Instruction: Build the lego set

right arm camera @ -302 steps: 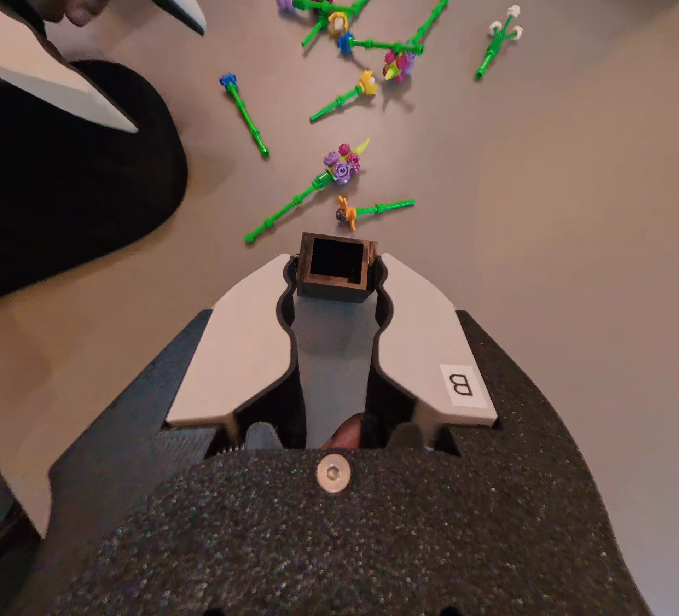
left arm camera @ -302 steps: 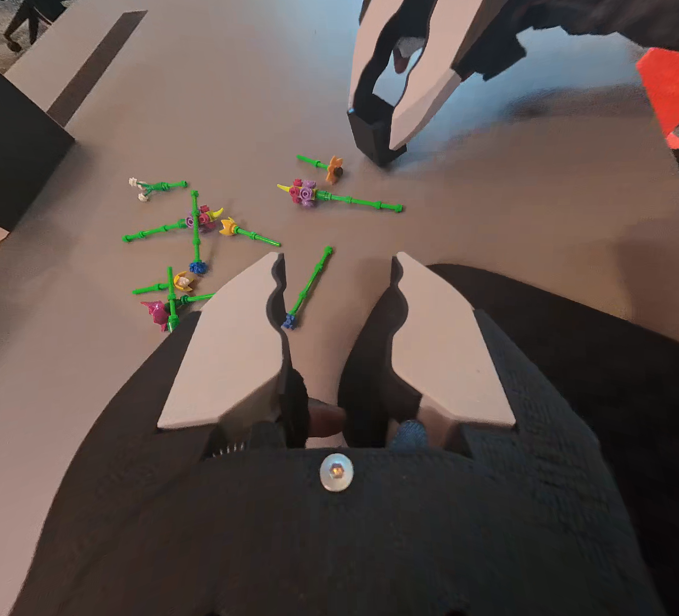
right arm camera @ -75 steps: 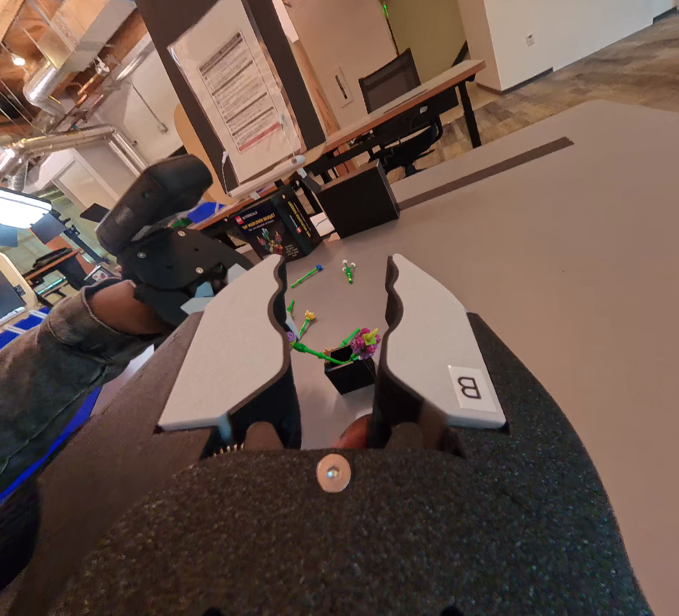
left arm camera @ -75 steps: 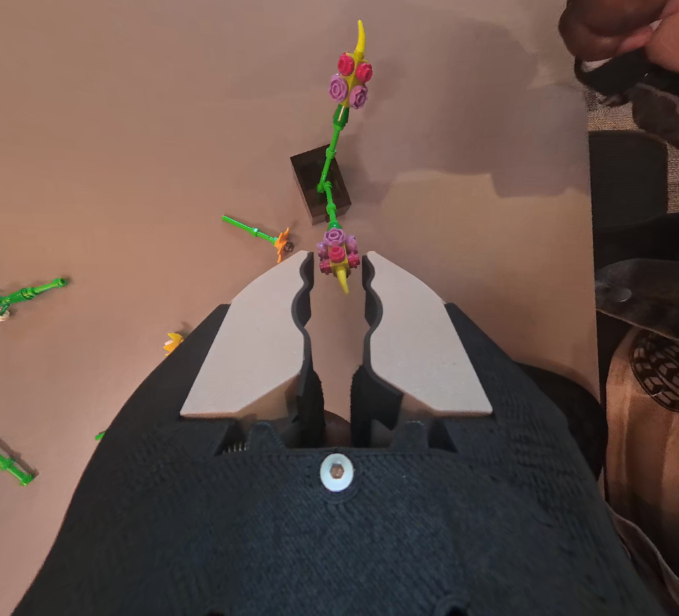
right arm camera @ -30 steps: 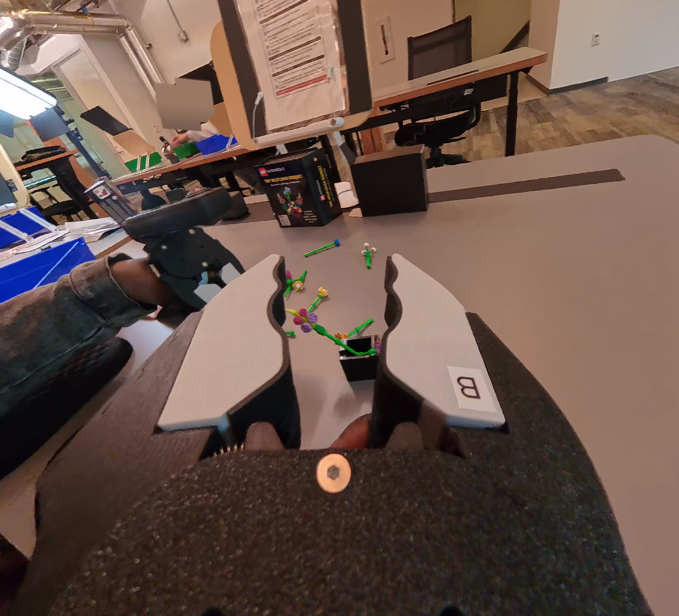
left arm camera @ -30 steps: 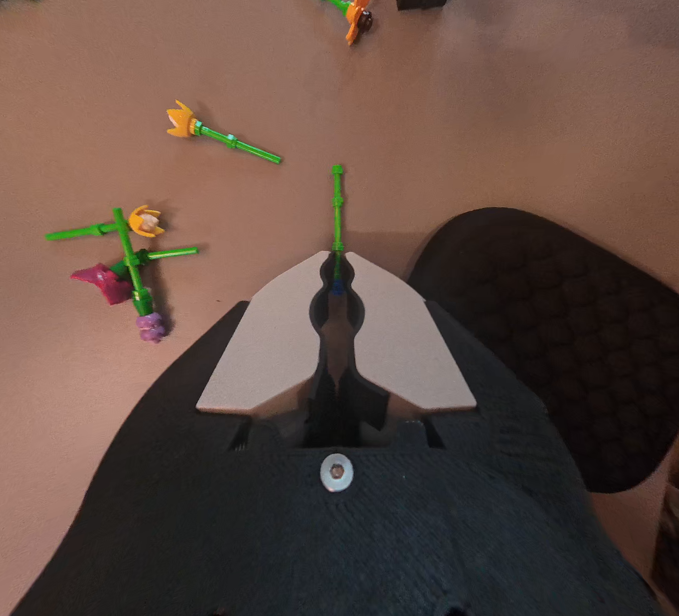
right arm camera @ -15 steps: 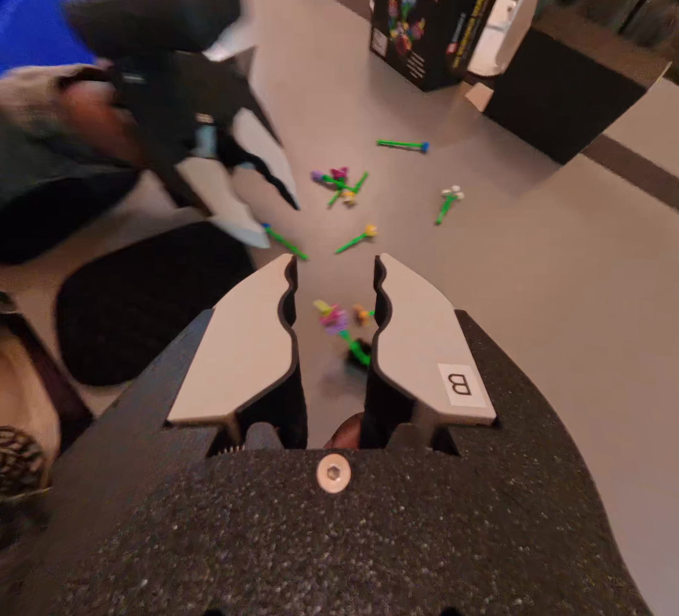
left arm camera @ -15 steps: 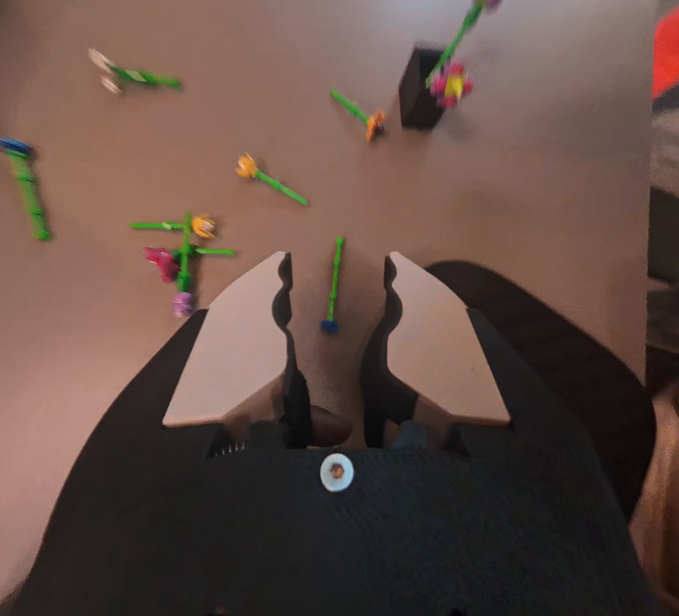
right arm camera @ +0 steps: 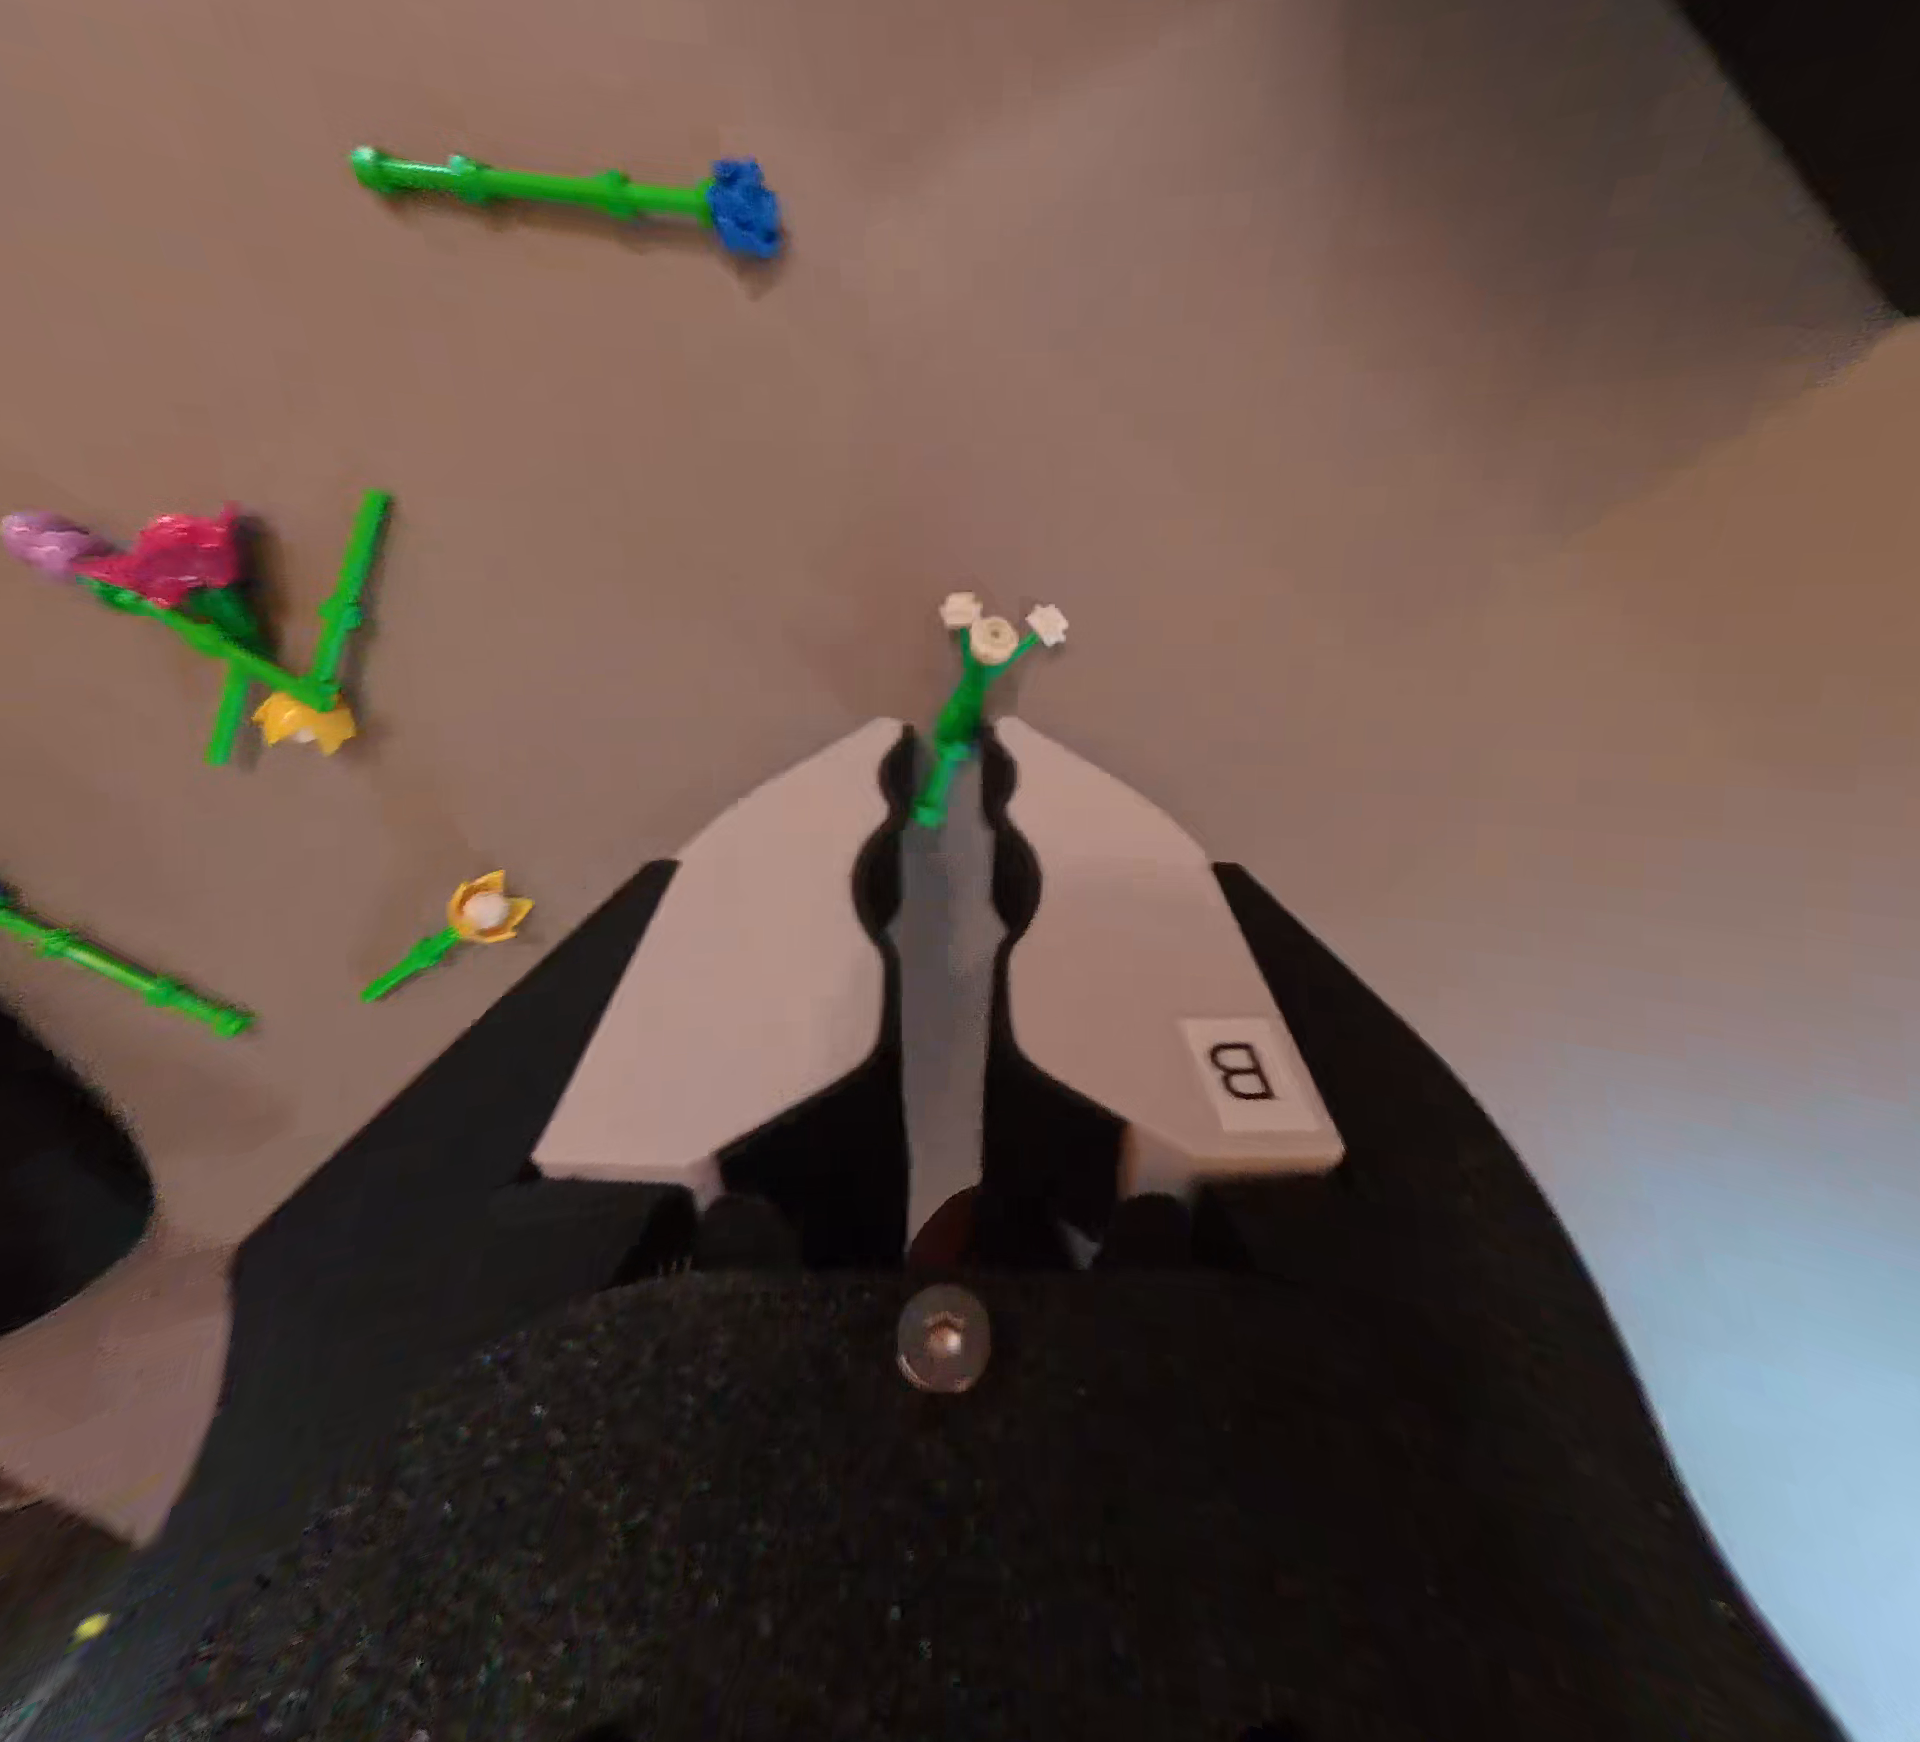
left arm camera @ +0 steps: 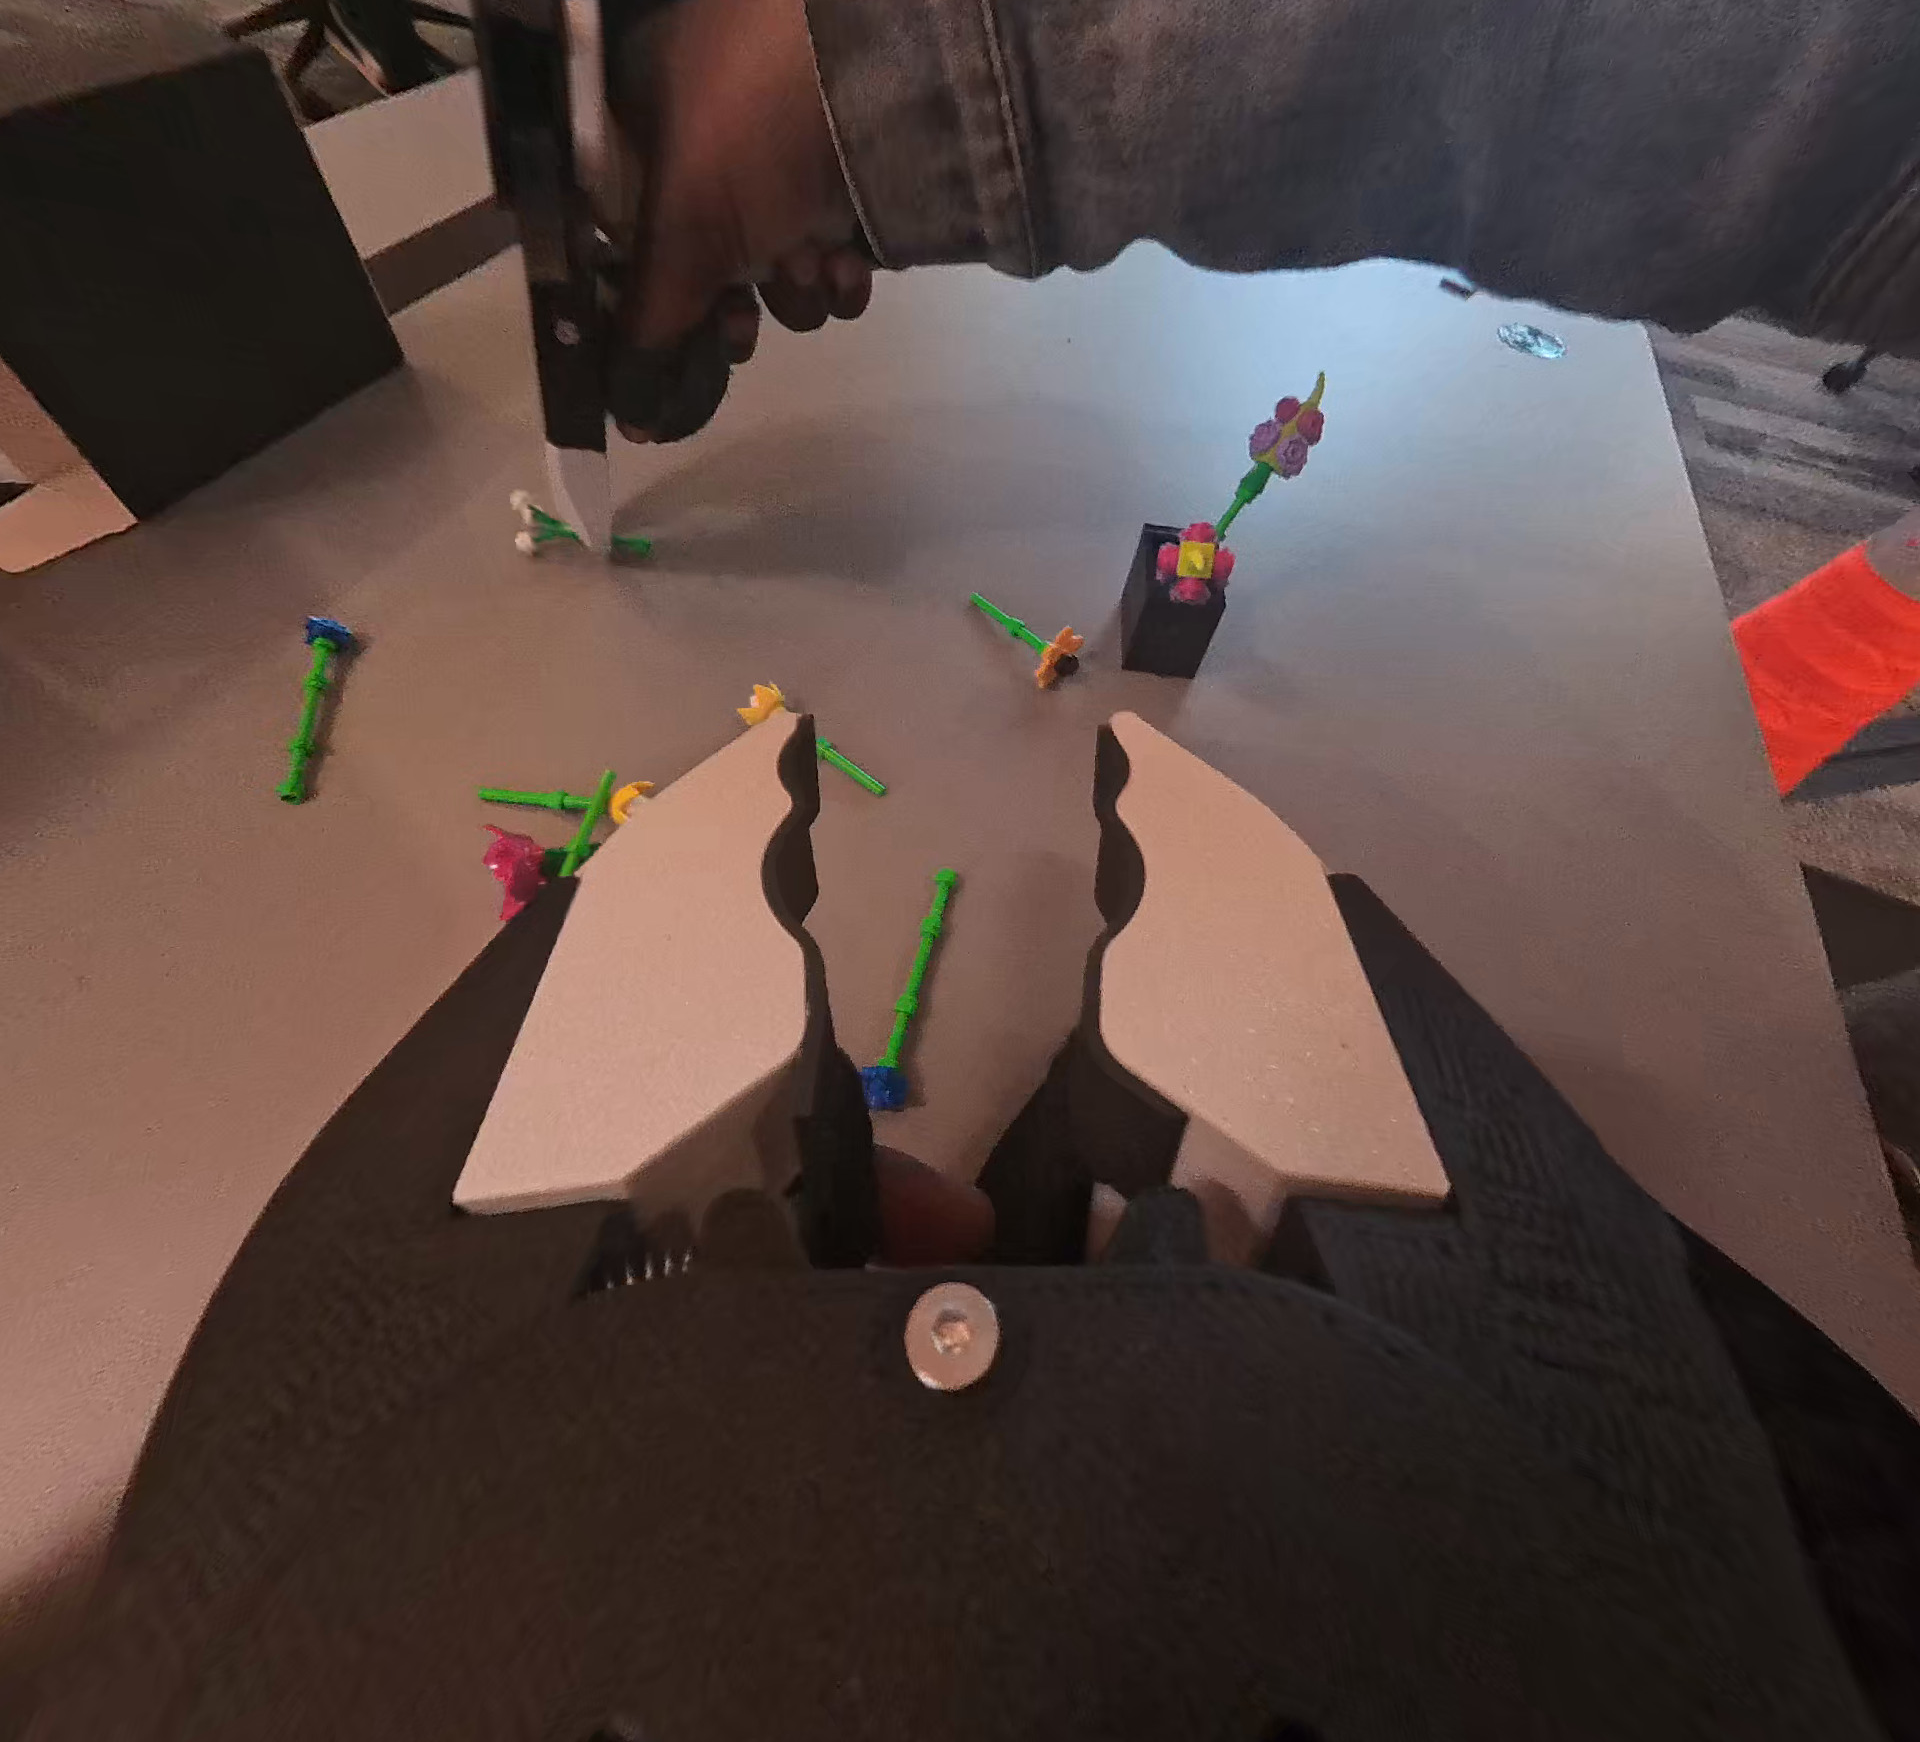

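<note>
My left gripper (left arm camera: pixel 956 736) is open and empty, held above the table. A blue flower on a green stem (left arm camera: pixel 916 970) lies on the table between its fingers, untouched. My right gripper (right arm camera: pixel 948 736) is down at the table with its jaws narrowed onto the green stem of a white flower (right arm camera: pixel 966 695). It also shows in the left wrist view (left arm camera: pixel 577 487), tip down on that white flower (left arm camera: pixel 551 534). A black vase block (left arm camera: pixel 1169 622) holds a pink-and-yellow flower (left arm camera: pixel 1195 562) and a tall purple flower (left arm camera: pixel 1288 435).
Loose flowers lie on the grey table: an orange one (left arm camera: pixel 1044 648), a yellow one (left arm camera: pixel 764 705), a crossed cluster with a pink bloom (left arm camera: pixel 551 825) and another blue one (left arm camera: pixel 312 705). A black box (left arm camera: pixel 177 279) stands far left. A sleeved arm (left arm camera: pixel 1351 61) spans the top. About 20 cm separates my left fingertips from my right.
My left gripper let go of the blue flower's stem, opened and drew back. My right gripper swung down to the white flower and closed on its stem.
</note>
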